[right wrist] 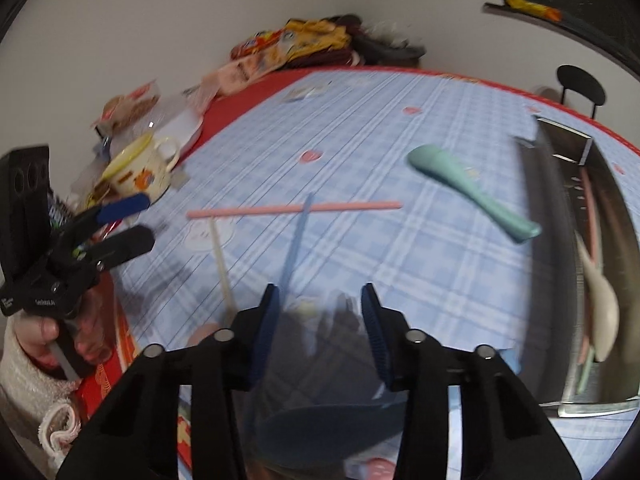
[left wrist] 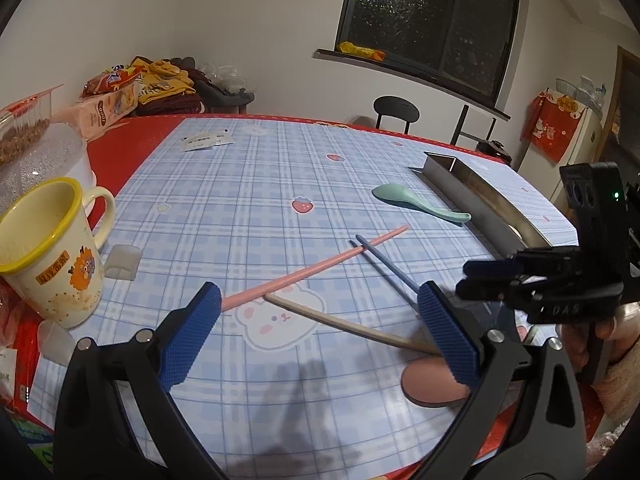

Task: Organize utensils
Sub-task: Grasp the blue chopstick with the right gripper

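Left gripper (left wrist: 320, 320): jaws spread wide, nothing between them, hovering over the chopsticks.
Right gripper (right wrist: 316, 332): jaws partly apart, pinching nothing; view blurred.
Pink chopstick (left wrist: 316, 266): flat on the checked tablecloth (left wrist: 240, 184), crossed by a blue chopstick (left wrist: 384, 266).
Green spoon (left wrist: 416, 202): beside the metal tray (left wrist: 480, 200).
Tray contents: a pale spoon (right wrist: 600, 296).

Even indoor light fills both views; the window (left wrist: 432, 16) is dark. Soft shadows fall on the table (left wrist: 248, 184) just below the hand-held gripper (left wrist: 320, 336). The right view is motion-blurred. Fisheye edges bend and darken.
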`<state>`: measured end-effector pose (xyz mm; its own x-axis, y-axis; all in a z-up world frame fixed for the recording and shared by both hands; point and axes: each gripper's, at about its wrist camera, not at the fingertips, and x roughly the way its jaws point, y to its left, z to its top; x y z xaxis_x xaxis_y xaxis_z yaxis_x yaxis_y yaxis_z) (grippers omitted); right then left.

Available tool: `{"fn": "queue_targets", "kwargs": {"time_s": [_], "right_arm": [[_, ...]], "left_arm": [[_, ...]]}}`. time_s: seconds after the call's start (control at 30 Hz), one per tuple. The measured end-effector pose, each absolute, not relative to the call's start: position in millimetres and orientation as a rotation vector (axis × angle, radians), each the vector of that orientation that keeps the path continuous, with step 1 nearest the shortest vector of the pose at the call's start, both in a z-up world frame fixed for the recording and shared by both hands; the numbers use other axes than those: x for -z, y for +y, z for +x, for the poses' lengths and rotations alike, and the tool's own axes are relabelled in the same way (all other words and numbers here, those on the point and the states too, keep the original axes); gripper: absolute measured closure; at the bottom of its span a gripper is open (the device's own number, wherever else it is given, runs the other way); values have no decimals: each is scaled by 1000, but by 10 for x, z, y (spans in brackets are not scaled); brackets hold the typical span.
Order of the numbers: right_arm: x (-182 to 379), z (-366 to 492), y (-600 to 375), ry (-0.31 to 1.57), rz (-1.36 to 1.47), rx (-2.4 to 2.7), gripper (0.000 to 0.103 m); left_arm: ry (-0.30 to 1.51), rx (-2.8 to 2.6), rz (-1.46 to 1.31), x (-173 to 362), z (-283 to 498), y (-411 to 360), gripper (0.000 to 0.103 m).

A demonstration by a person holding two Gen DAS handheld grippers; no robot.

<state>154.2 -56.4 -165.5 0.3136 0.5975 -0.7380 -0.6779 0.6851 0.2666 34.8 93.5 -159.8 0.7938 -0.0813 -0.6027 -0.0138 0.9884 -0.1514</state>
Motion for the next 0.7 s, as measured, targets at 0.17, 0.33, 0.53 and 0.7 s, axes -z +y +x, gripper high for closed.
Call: {"fn": "queue_targets", "kwargs": {"time_s": [0.17, 0.33, 0.53, 0.7], "right_arm": [[1728, 1493, -438, 964, -108, -858, 71], [1786, 1474, -354, 988, -120, -851, 73], [1800, 1468, -315, 991, -139, -828, 93], [1805, 1481, -363, 990, -113, -819, 97]], "left_arm": [[648, 40, -144, 1590, 364, 978, 6], [649, 45, -127, 1581, 378, 992, 6], [659, 56, -139, 1614, 370, 1003, 6], [674, 67, -136, 1650, 372, 979, 6]]}}
